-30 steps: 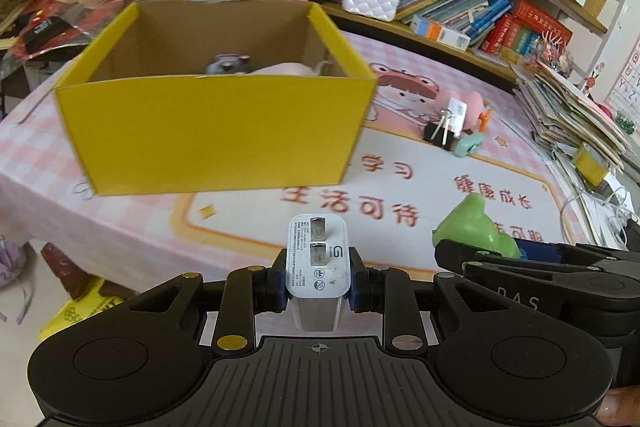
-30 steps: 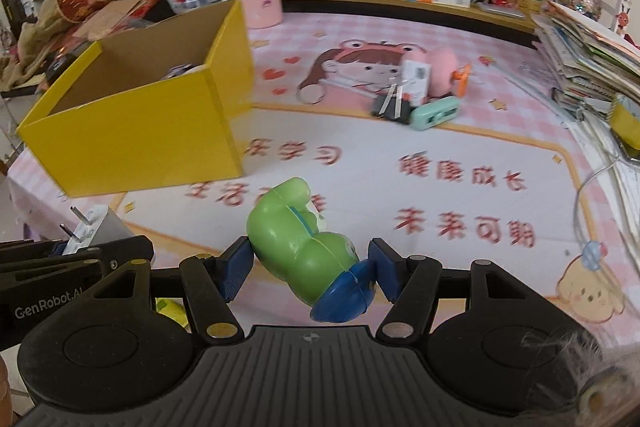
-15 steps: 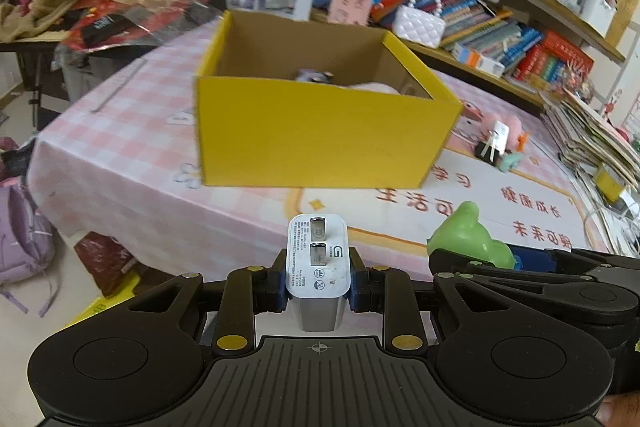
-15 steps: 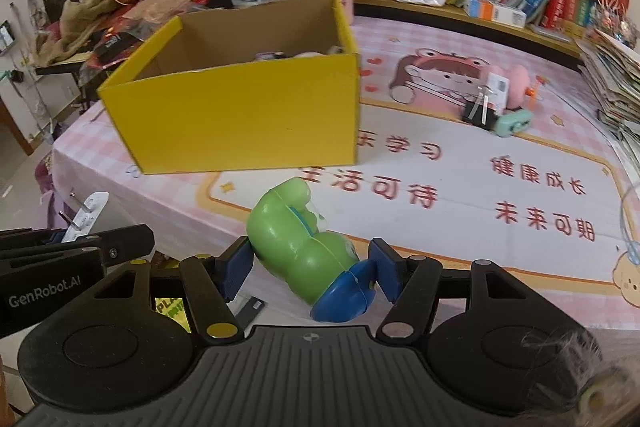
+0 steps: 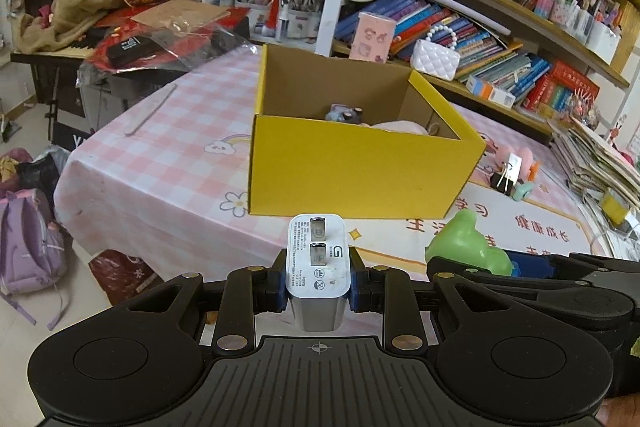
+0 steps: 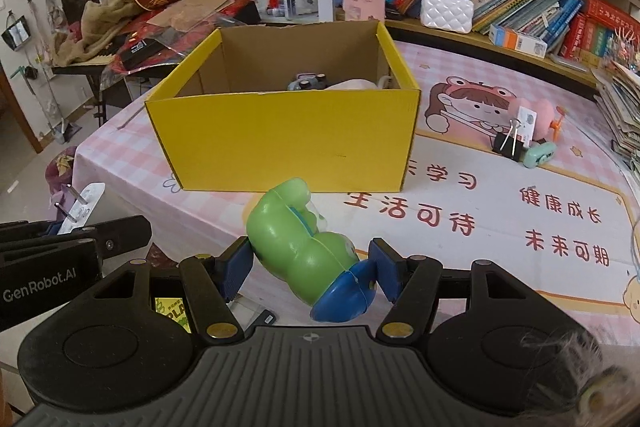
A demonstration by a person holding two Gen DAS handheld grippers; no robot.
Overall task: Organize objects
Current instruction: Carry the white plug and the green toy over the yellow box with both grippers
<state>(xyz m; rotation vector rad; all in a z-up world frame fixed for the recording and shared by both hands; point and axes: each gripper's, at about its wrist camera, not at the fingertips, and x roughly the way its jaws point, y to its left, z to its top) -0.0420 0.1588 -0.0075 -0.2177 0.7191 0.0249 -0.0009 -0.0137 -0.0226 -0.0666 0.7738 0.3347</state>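
both hands are carrying things toward the yellow box [image 5: 360,179], which stands at 12 o'clock from them. the left gripper [image 5: 318,285] clamps one white charger [image 5: 318,259]; the right gripper [image 6: 310,267] squeezes one green toy [image 6: 300,239]. next, i think, lift over the rim, then release inside.

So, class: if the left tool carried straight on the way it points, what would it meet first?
Probably the near wall of the yellow box, which stands straight ahead of the left tool and the white charger it grips. Depth is unclear, so it might hit the tablecloth first.
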